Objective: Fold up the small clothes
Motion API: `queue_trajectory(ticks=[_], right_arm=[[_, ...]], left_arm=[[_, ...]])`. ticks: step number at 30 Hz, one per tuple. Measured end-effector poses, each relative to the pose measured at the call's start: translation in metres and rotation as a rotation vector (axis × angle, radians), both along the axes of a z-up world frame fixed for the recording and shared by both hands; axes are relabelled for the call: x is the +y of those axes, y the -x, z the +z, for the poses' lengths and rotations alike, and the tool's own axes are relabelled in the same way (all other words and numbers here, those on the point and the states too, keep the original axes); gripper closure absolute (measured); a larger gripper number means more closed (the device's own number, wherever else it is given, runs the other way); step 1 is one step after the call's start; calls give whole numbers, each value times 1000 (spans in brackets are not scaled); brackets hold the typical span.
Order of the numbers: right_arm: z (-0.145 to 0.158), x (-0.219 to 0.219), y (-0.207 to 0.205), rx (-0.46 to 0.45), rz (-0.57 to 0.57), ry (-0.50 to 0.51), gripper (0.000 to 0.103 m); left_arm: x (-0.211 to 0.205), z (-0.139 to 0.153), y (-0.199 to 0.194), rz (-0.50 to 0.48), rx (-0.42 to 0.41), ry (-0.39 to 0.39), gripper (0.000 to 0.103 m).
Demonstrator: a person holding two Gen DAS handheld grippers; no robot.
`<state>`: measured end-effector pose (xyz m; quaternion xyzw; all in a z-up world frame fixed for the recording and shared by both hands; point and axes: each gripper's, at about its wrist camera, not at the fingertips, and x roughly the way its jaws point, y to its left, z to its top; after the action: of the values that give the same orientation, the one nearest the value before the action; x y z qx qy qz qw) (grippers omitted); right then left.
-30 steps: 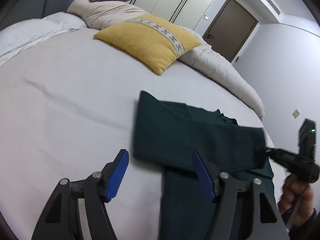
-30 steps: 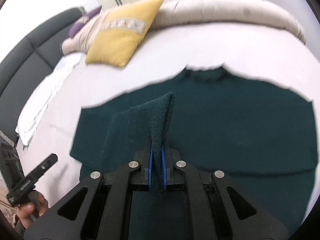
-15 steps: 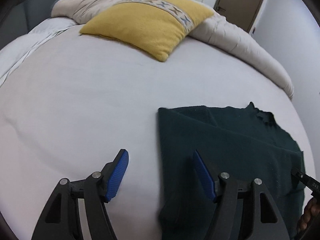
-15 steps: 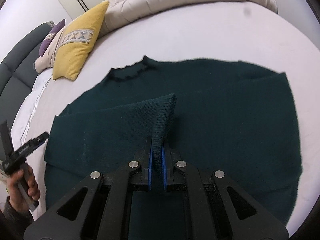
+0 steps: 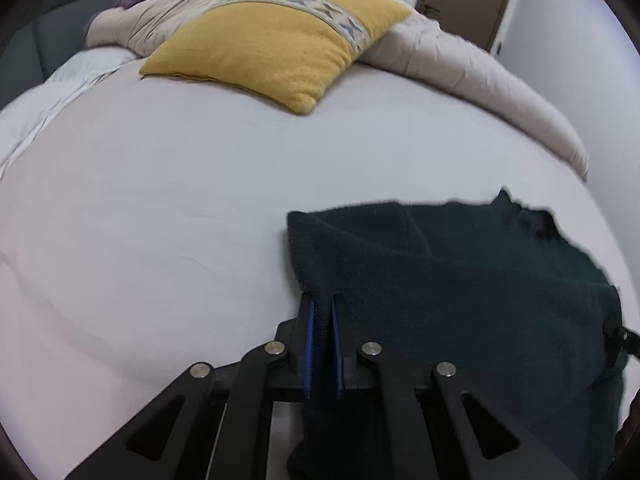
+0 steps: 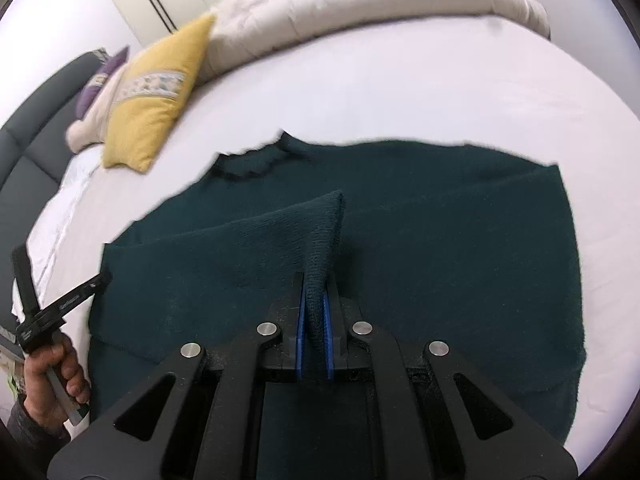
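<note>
A dark green knitted sweater point(image 5: 460, 280) lies spread on the white bed sheet point(image 5: 160, 200), neck hole toward the pillows. My left gripper point(image 5: 322, 308) is closing its jaws on the sweater's left edge, the blue pads pinching a raised fold of knit. In the right wrist view the sweater point(image 6: 440, 240) fills the middle, and my right gripper point(image 6: 314, 284) is shut on a peaked fold of it, lifted above the flat body. The left gripper point(image 6: 64, 304) shows at the far left there, held by a hand point(image 6: 52, 380).
A yellow pillow point(image 5: 280, 40) with a patterned band lies at the head of the bed, and a beige duvet point(image 5: 480, 80) is bunched along the far right side. A dark grey headboard point(image 6: 28, 152) curves behind. Bare sheet stretches left of the sweater.
My left gripper came down to the sweater's left edge and closed on it; earlier it stood wide open. The right gripper kept its hold and sank a little with its fold.
</note>
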<state>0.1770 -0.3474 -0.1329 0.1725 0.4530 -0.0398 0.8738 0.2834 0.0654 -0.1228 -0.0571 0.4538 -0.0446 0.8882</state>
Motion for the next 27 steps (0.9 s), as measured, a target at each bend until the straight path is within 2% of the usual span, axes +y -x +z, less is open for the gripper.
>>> queue_trajectory(ticks=[1, 2, 4, 7, 10, 12, 14, 16, 20, 21, 22, 24, 26, 27], right_arm=[[-11, -4, -4, 27, -4, -12, 97], [-20, -10, -4, 15, -11, -54, 98], [-21, -16, -1, -7, -26, -96, 98], [-15, -11, 2, -3, -23, -65, 97], [-8, -10, 7, -16, -34, -77, 97], [-14, -12, 6, -11, -31, -69, 99], [-25, -24, 4, -16, -39, -137, 98], [-23, -31, 6, -27, -47, -181, 93], [1, -24, 17, -68, -74, -95, 76], [7, -22, 20, -90, -77, -89, 68], [12, -20, 21, -105, -82, -76, 64], [18, -15, 21, -117, -77, -46, 62], [10, -11, 16, -74, -68, -21, 62], [-5, -8, 9, 5, -58, -2, 64]], left_arm=[[-1, -2, 0, -3, -5, -11, 94], [0, -5, -1, 0, -8, -6, 93], [3, -4, -3, 3, -3, 17, 93], [8, -4, -4, -3, 2, 42, 93], [11, -5, -4, 0, 6, 63, 93], [12, -6, -4, 3, 5, 70, 91], [20, -3, -2, 18, 5, 110, 88], [28, 4, 5, 54, -5, 113, 85], [39, 29, 32, 111, -81, 112, 85], [37, 33, 38, 100, -97, 107, 85], [30, 38, 45, 73, -117, 86, 85], [18, 39, 49, 40, -128, 35, 85], [6, 24, 42, 12, -85, -29, 85], [3, 6, 34, 4, -8, -55, 85]])
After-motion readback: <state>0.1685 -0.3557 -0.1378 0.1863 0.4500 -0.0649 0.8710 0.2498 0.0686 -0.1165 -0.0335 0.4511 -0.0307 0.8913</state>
